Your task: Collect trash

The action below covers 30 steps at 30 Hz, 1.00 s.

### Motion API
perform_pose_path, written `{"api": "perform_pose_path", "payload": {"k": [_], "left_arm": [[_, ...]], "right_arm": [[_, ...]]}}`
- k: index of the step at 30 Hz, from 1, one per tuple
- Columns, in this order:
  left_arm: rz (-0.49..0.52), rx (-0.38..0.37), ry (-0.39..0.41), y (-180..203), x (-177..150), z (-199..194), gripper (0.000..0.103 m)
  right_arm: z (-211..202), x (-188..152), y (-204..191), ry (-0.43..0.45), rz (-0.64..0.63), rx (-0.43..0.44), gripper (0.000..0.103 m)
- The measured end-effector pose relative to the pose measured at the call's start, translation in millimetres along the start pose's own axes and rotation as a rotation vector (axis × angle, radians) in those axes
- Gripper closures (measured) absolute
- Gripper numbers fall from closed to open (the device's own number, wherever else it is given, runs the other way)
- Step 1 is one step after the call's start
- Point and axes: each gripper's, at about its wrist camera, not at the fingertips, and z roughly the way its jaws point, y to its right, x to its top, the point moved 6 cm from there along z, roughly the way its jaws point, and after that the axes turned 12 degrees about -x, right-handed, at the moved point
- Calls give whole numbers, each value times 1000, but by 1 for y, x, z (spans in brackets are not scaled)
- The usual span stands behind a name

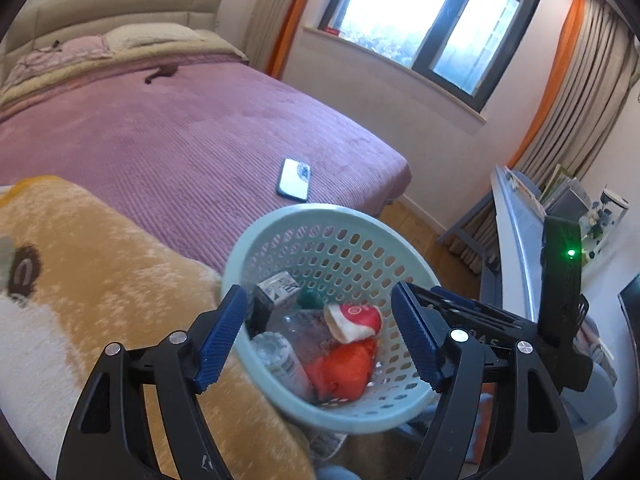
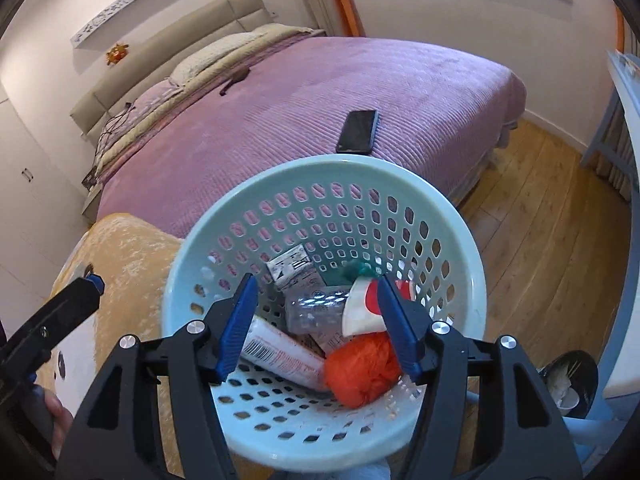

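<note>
A pale blue perforated basket (image 1: pixel 280 220) (image 2: pixel 468 240) sits at the foot of the bed and holds trash: an orange crumpled bag (image 1: pixel 344 364) (image 2: pixel 360 364), a red-and-white paper cup (image 1: pixel 354 320) (image 2: pixel 360 308), a clear plastic bottle (image 2: pixel 316 308), a printed tube (image 2: pixel 280 352) and a small carton (image 1: pixel 278 288) (image 2: pixel 292 266). My left gripper (image 1: pixel 316 340) is open and empty over the basket's near rim. My right gripper (image 2: pixel 320 324) is open and empty above the trash. The left gripper's finger (image 2: pixel 90 282) shows at the left of the right wrist view.
The purple bed (image 1: pixel 180 128) (image 2: pixel 320 88) carries a phone (image 1: pixel 295 179) (image 2: pixel 358 131). A yellow plush blanket (image 1: pixel 100 280) (image 2: pixel 120 248) lies left of the basket. A white desk (image 1: pixel 516 216) stands right, with wooden floor (image 2: pixel 540 220) and a black bin (image 2: pixel 568 380).
</note>
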Motion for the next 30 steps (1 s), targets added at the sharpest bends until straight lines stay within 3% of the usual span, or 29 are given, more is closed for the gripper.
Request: {"api": "perform_pose_path", "payload": {"k": [11, 17, 24, 30], "left_arm": [[37, 158, 138, 5, -25, -88, 21], [77, 369, 224, -10, -65, -147, 19], [6, 560, 375, -40, -106, -210, 19], [-69, 609, 487, -50, -124, -245, 19]], "right_arm": [[-68, -27, -45, 105, -126, 59, 45], [-103, -51, -80, 229, -206, 82, 45], [-134, -78, -107, 423, -249, 77, 45], [-157, -94, -120, 519, -288, 93, 45]]}}
